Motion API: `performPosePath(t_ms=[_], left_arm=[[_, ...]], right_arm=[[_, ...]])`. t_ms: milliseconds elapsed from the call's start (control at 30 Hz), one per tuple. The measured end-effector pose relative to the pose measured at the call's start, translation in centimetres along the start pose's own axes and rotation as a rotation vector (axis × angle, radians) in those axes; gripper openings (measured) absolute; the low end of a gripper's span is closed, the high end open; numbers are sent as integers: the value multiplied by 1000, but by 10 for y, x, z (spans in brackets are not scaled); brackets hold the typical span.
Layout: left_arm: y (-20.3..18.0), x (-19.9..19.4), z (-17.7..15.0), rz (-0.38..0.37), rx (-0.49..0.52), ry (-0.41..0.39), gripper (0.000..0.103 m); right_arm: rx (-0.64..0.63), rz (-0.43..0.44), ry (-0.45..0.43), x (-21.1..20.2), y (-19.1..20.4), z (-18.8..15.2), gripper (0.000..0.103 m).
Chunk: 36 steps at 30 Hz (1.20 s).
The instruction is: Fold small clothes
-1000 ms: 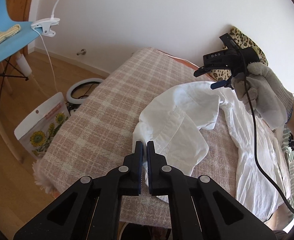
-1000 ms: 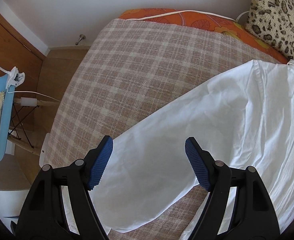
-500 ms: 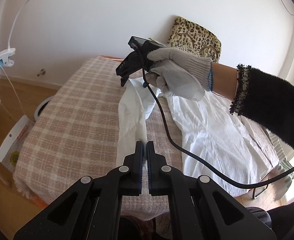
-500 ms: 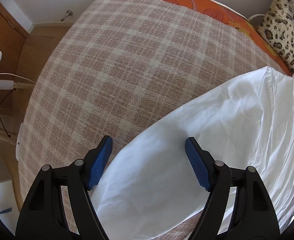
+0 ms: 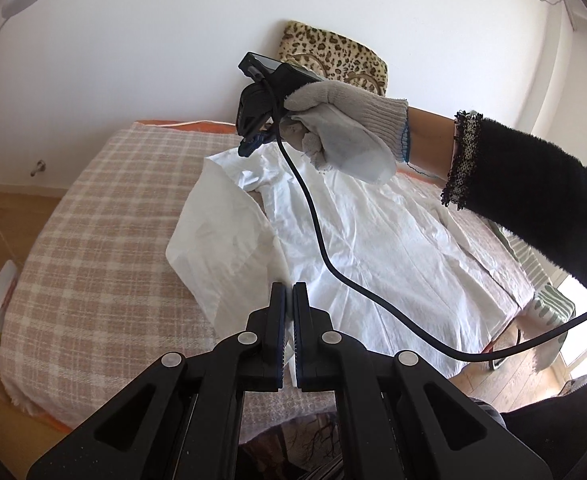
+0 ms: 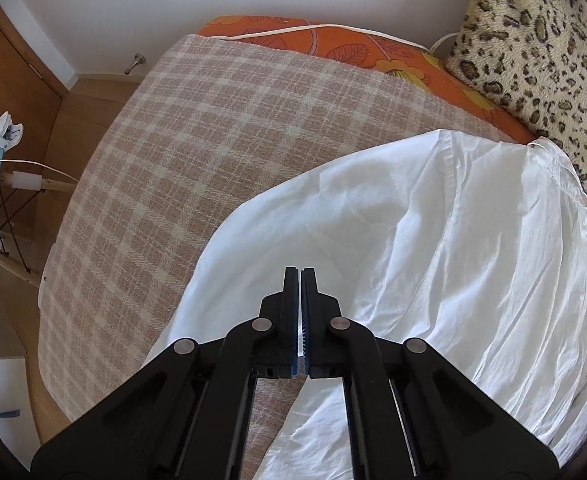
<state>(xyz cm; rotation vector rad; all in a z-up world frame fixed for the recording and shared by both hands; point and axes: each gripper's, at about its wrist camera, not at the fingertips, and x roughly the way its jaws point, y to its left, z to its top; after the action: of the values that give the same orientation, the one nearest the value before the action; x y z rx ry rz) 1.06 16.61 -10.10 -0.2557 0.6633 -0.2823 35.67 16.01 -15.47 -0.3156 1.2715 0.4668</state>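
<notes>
Right wrist view showed the right gripper [image 6: 301, 280], its jaws wide a second earlier, newly pinched together on a fold of the white shirt [image 6: 433, 240] spread over the checked blanket [image 6: 165, 152]. Across the bed, the left gripper [image 5: 289, 294] clamped the shirt's near edge, having swung round and lifted it. With both ends held, a fold looked ready to begin.

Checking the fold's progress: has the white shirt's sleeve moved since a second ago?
Yes. The sleeve now lies straightened along the plaid blanket, no longer bunched.
</notes>
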Motion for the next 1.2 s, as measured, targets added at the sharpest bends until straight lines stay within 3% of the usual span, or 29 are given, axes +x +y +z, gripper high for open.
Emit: performPosePath(t_ms=[67,133,167,300,367,400,433,467,667,833,1067,1200], left_arm=[[-6,-1,-1,-9,11,4,2],[-9,-1,-4,-14,13,14,2],[-10,-1,-4,-18,12,19,2],[-18,-3,-6,-25,24,36,2],[-18,-4,-6,-24,22,38,2],[-18,-4,-6,-24,17,40,2],[-17,-4,-6,-25,12,44,2],[-16,-4,-6,-24,8,47,2],[-26,5,-4,-8,57,62,2],[-48,25,-2,-63,127,94,2],[-79,53,-1,-130,259,184,2],[-85,60,-7,-155,271,226,2]], right_arm=[[14,57,2,-6,-3,-2,13],[43,81,16,-4,-4,1,72],[55,90,3,-3,-4,3,75],[44,127,14,9,3,8,74],[28,73,50,27,10,10,62],[27,60,67,34,12,9,41],[30,55,80,41,13,7,11],[30,43,86,45,13,5,6],[43,33,0,17,-9,4,1],[80,32,-52,-18,-53,-4,1],[158,25,-61,-28,-121,-35,1],[185,12,-46,-16,-144,-55,1]])
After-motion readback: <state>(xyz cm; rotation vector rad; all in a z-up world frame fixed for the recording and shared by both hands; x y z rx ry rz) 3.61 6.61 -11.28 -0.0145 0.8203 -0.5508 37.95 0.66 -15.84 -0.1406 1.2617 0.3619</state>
